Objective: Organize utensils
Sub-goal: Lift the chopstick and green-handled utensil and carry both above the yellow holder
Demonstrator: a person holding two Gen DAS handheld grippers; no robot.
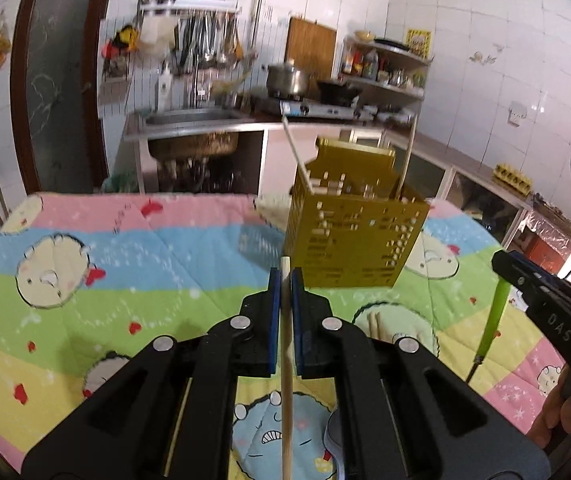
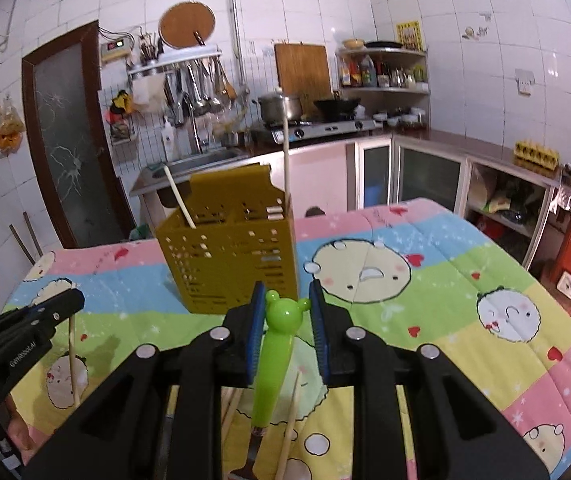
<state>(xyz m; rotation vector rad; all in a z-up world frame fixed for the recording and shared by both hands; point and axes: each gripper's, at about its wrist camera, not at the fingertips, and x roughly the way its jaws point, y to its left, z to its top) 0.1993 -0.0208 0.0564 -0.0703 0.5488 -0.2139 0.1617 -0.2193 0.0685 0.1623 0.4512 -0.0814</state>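
Note:
A mustard perforated utensil holder (image 1: 353, 232) (image 2: 229, 256) stands on the cartoon quilt (image 1: 125, 240) with two wooden chopsticks (image 1: 295, 152) (image 2: 285, 156) leaning in it. My left gripper (image 1: 285, 280) is shut on another chopstick (image 1: 286, 380), which hangs down from its pads just in front of the holder. My right gripper (image 2: 287, 300) is shut on a green bear-topped utensil (image 2: 275, 344), whose metal end points down. In the left wrist view this green handle (image 1: 495, 320) hangs at the far right. Loose chopsticks (image 2: 289, 420) lie on the quilt below.
The quilt-covered table (image 2: 485, 280) ends at its far edge behind the holder. Beyond it run a steel sink (image 2: 201, 160), a stove with pots (image 2: 325, 120) and pink cabinets (image 2: 425, 176). A dark door (image 1: 57, 80) stands at the left.

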